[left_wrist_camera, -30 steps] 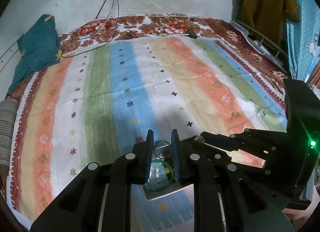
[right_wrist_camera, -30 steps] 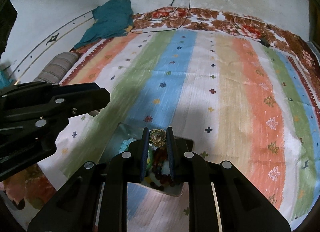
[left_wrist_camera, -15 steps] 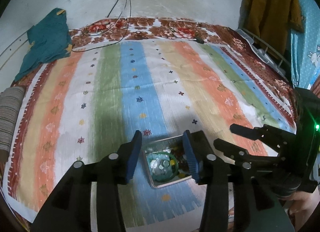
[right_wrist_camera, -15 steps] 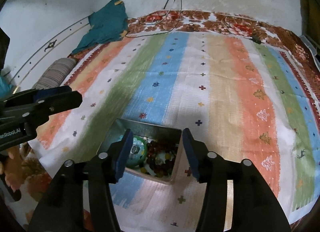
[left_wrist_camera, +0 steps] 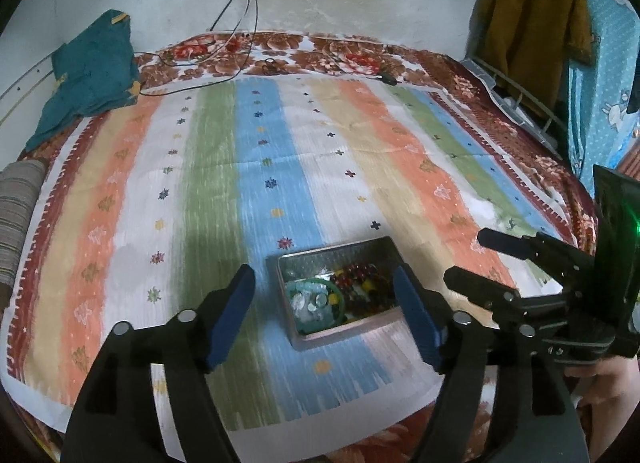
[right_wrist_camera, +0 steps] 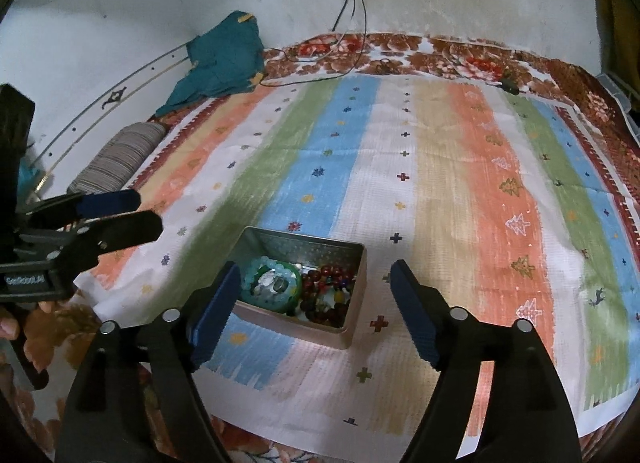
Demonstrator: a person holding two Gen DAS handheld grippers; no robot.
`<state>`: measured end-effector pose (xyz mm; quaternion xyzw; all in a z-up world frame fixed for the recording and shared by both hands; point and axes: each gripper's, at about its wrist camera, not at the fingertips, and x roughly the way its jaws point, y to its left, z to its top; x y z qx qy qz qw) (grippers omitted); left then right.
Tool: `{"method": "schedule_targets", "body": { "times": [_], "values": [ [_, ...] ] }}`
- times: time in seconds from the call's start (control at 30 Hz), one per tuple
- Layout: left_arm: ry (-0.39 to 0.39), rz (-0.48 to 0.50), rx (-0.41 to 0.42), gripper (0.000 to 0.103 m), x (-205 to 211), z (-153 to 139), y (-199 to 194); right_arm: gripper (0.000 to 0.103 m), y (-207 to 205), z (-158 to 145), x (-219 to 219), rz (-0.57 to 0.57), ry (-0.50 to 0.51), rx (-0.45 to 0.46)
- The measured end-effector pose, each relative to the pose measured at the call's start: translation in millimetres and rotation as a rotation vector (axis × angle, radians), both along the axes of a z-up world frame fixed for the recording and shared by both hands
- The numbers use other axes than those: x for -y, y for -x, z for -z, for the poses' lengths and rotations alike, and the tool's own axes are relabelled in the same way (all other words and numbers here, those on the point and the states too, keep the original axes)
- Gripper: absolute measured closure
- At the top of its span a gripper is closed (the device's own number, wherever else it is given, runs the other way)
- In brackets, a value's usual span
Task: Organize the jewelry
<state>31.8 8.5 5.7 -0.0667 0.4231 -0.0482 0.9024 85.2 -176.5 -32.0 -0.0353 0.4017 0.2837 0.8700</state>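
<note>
One open metal tin [left_wrist_camera: 340, 251] sits on the striped bedspread [left_wrist_camera: 256, 167] near the bed's front edge. Inside it lie a green bangle [right_wrist_camera: 298, 277] ringing some pale pieces, and a heap of dark red beads [right_wrist_camera: 328, 275] with a few yellow ones; the exact count of strands cannot be told. The left gripper [left_wrist_camera: 326, 317] and the right gripper [right_wrist_camera: 314, 309] both hover above the tin, one on each side. Each has two fingers, and both pairs have just been opening; they now stand wide apart with nothing between them. One teal cloth [left_wrist_camera: 90, 75] lies at the bed's far corner, and one striped bolster [right_wrist_camera: 118, 157] rests along its side.
</note>
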Motion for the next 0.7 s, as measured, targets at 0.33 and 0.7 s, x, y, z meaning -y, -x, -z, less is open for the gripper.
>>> {"method": "schedule_targets", "body": {
  "times": [0.33, 0.7],
  "values": [
    [-0.029, 0.004, 0.026, 0.006, 2.4, 2.6, 23.1, 0.010, 17.7, -3.4, 9.4, 0.009, 0.015, 0.039],
    [-0.052, 0.011, 0.039, 0.006, 5.7, 2.8, 27.5, 0.007, 28.4, -2.4, 15.3, -0.001, 0.023, 0.049]
  ]
}}
